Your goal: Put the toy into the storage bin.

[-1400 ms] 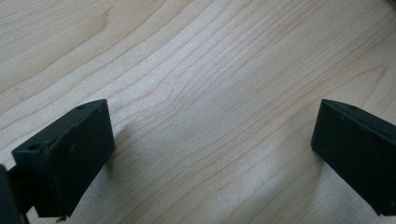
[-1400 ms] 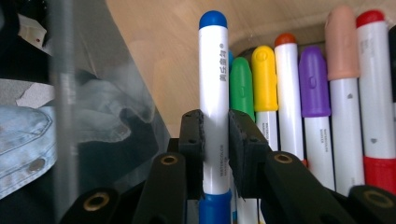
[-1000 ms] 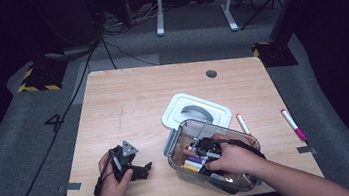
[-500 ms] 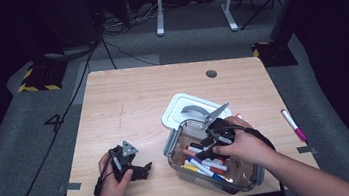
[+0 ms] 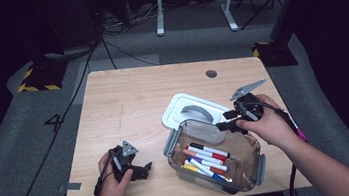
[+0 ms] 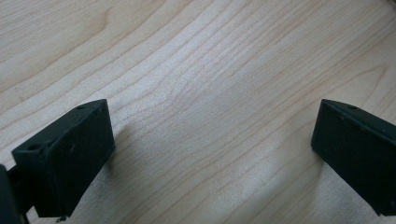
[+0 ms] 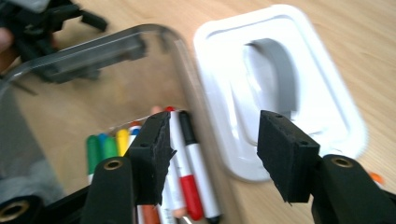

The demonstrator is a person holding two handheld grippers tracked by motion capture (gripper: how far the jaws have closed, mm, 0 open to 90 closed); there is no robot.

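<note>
Holding several coloured markers (image 5: 206, 158), the clear plastic box (image 5: 252, 171) awaits more; right tongs (image 5: 227, 123) have just opened empty, left tongs (image 5: 143, 170) wide.

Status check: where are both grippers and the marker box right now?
Right gripper open, empty, jaws just opened, above box rim. Left gripper open on table. Markers lie in clear box; white lid off, behind it.
</note>
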